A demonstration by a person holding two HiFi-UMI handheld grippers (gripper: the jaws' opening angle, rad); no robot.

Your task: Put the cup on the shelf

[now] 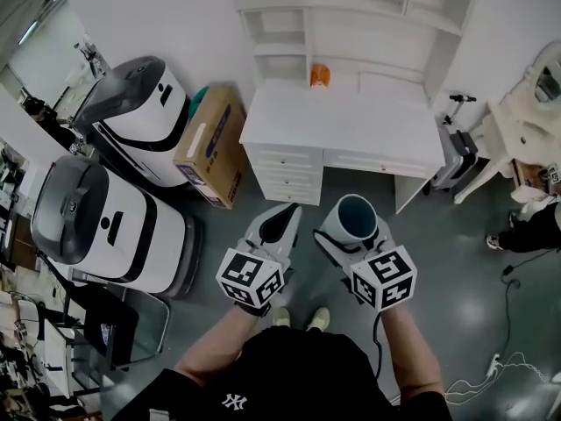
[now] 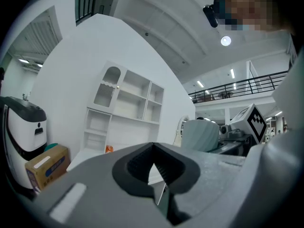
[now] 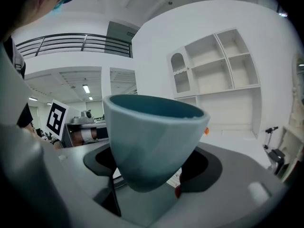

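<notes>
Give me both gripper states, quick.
Left gripper: closed, fingers together, nothing between them.
Right gripper: closed on the cup.

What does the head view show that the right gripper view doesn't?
Only the head view: two white robots, a cardboard box and the person's shoes on the floor. Only the right gripper view: a balcony railing and ceiling lights high up. Both: the blue cup held in the right hand-held gripper, the white shelf and a small orange thing on the desk.
</notes>
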